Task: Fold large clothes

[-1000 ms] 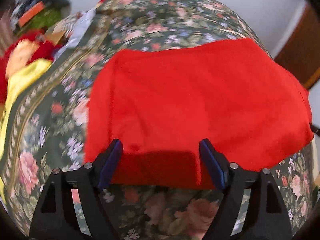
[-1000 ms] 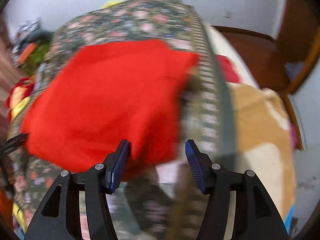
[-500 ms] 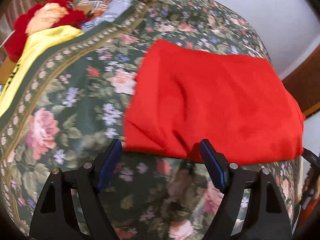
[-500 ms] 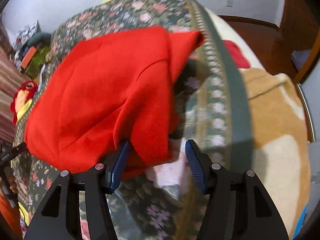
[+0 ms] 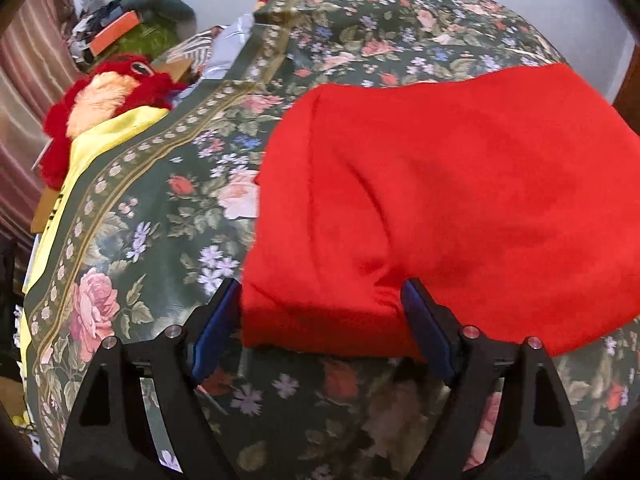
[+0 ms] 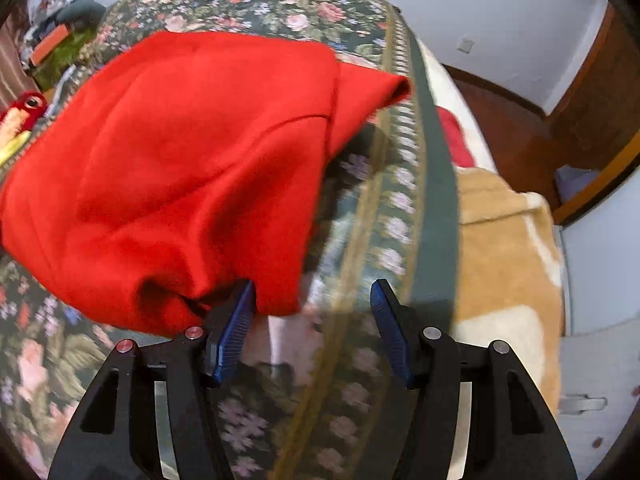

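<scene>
A folded red garment lies on the floral bed cover. My left gripper points down at the garment's near left corner. Its jaws are opening, and the corner lies between them without either pad pressing on it. In the right wrist view the red garment bulges up, with a loose flap at its far right. My right gripper stands open at the near right corner. The hem drapes against its left finger, while the right finger is over the bed cover border.
A red plush toy, a yellow cloth and a pile of clutter sit beyond the bed's left side. A tan blanket and a dark red item lie right of the cover. Brown wooden furniture stands by the white wall.
Both grippers sank toward the garment's near edge. The left one shifted to the near left corner. The garment's right hem now rests against the right gripper's left finger.
</scene>
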Action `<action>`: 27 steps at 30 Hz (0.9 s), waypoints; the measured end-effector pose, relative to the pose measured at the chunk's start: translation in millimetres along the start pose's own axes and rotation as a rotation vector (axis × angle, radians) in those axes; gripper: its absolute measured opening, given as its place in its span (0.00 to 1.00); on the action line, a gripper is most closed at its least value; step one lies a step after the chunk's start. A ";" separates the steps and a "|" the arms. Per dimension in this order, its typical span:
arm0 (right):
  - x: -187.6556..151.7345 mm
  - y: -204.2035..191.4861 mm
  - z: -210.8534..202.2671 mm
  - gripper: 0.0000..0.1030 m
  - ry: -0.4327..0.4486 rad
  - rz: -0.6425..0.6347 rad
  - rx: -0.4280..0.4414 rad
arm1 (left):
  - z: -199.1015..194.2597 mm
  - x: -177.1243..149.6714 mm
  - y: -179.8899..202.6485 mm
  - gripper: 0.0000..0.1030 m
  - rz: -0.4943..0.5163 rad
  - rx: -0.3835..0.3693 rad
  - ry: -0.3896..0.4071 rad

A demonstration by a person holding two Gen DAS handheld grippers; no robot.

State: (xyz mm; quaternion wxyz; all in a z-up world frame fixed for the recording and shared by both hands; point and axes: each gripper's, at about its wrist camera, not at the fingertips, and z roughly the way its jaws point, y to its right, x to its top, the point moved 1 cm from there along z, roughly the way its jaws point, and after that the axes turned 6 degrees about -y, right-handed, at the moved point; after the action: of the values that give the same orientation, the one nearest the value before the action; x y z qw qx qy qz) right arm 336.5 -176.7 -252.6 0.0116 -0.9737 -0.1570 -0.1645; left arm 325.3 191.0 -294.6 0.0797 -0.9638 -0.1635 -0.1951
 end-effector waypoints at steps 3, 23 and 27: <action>-7.2 3.3 -0.1 0.53 -0.011 -0.010 -0.065 | 1.8 1.2 -10.0 0.80 -0.028 0.020 0.006; 7.3 -25.3 -112.1 0.68 0.243 0.127 0.223 | -48.9 -31.2 -74.1 0.79 -0.368 -0.605 -0.119; 25.5 -59.3 -98.4 0.68 0.226 0.102 0.325 | -35.8 -29.1 -49.1 0.79 -0.381 -0.733 -0.184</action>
State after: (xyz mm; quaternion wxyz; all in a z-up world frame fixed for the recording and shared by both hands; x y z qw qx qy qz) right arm 309.8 -119.9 -153.0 0.1946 -0.9411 -0.1297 -0.2443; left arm 270.5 220.9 -269.3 -0.3208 -0.8943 -0.2649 -0.1650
